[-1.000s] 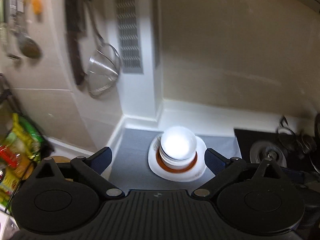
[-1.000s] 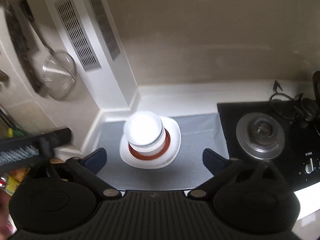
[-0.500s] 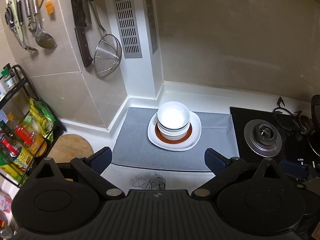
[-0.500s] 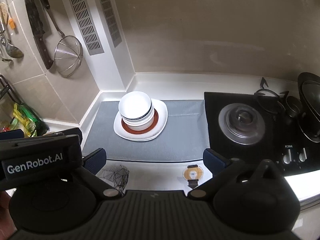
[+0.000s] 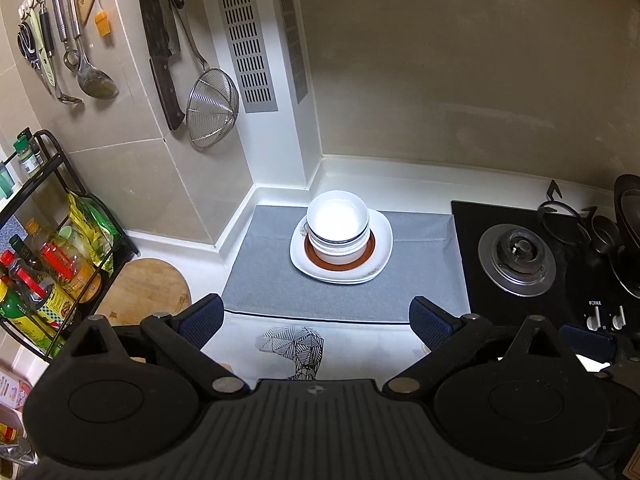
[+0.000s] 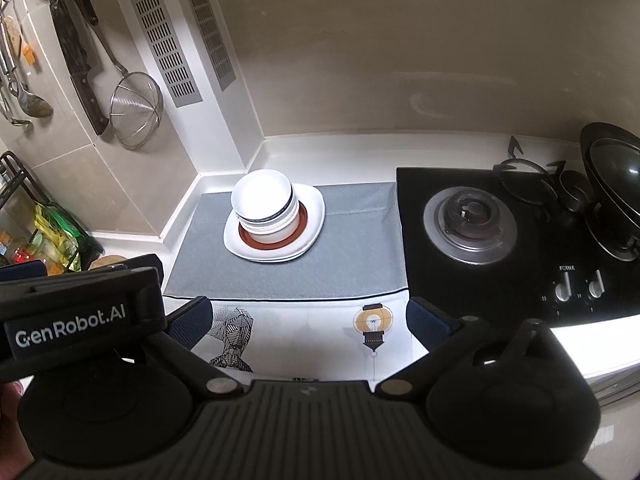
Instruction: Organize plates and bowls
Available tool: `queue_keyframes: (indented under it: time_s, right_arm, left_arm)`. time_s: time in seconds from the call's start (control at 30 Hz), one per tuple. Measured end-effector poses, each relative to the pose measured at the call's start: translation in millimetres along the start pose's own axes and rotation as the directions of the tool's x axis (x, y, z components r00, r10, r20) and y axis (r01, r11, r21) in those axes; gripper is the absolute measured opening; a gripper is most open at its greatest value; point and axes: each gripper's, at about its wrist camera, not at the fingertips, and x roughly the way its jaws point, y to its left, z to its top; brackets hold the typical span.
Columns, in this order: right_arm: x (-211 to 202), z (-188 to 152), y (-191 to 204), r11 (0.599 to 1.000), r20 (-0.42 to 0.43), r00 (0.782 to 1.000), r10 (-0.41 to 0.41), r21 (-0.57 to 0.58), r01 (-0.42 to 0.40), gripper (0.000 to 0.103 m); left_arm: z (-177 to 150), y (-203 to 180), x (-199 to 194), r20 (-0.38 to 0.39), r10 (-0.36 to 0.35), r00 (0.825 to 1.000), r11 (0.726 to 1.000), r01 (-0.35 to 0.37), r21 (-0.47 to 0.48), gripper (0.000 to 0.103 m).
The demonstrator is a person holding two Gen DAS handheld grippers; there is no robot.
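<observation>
Both claws (image 5: 316, 316) (image 6: 308, 316) gape empty; only right view shows the lightbulb print (image 6: 374, 326).

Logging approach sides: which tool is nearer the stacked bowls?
Left, narrowly. The left tool faces the stacked bowls straight ahead across the grey mat; the right tool has them ahead and off to its left.

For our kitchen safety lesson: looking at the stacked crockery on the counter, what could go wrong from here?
1. The bowls sit off-centre on the plates, leaning toward the wall; a nudge might topple them.
2. The grey mat could slip if the stack is dragged.
3. The gas burner is beside the mat, a possible hazard.
</observation>
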Motion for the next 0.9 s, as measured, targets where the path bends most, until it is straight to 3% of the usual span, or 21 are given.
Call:
queue_keyframes:
  time_s: [0.9]
  right_arm:
    - [-15.6,-11.9,-19.4,0.999,0.001,0.999,0.04,0.015,-0.04,0.103]
  left_arm:
    - [-10.5,-17.3,-20.7,0.015,0.042,0.999,0.999,-0.042,0.0,0.1]
